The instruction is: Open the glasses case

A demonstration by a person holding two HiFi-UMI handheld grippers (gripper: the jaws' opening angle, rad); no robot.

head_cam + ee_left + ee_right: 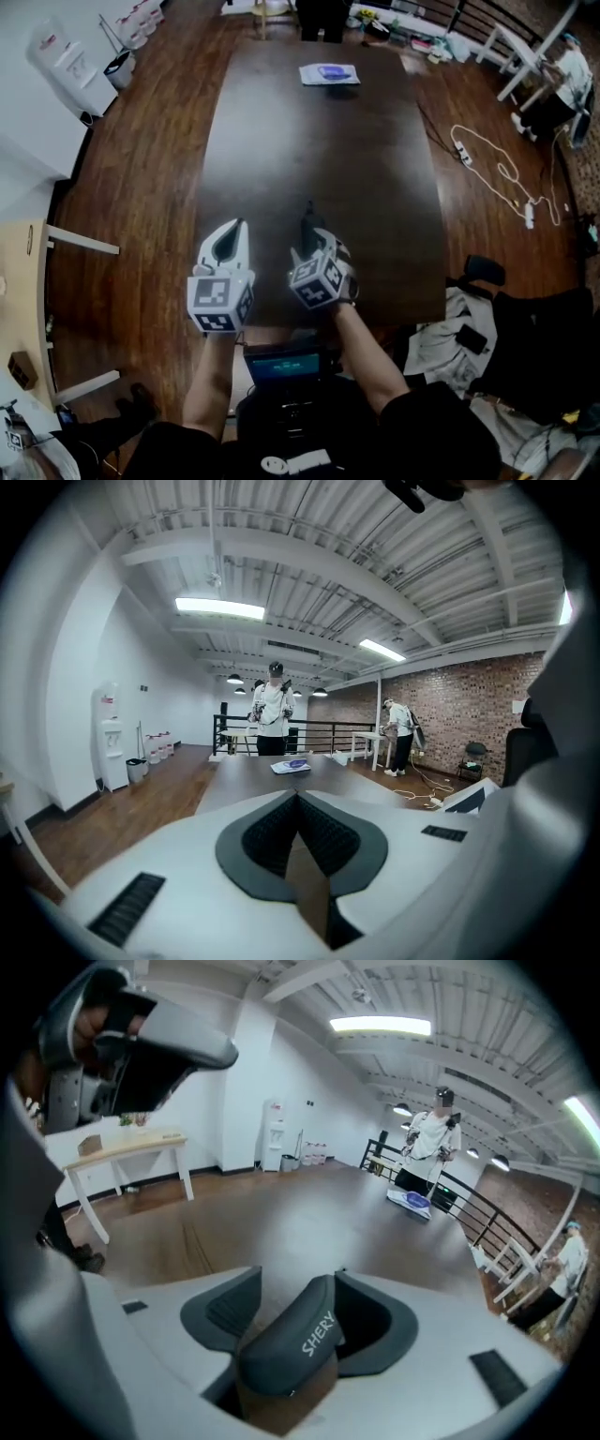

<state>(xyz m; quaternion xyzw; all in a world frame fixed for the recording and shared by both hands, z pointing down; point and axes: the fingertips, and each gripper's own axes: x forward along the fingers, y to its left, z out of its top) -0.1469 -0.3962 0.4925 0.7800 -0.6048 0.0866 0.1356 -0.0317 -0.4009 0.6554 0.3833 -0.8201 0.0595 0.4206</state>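
Observation:
A dark grey glasses case [291,1340] with white lettering lies between the jaws of my right gripper [300,1275]. It leans against the right-hand jaw, and a gap shows between it and the left-hand jaw. The case is closed. In the head view that right gripper [313,240] hangs over the near part of the dark wooden table [309,141], with the case [307,227] sticking out as a dark tip. My left gripper [240,225] is beside it on the left, its jaws shut with nothing between them [297,795].
A white sheet with a blue object [329,73] lies at the table's far end. A person [272,710] stands behind it. A white cable [497,169] and a pile of clothes [506,337] are on the floor to the right. A light side table [28,309] stands at the left.

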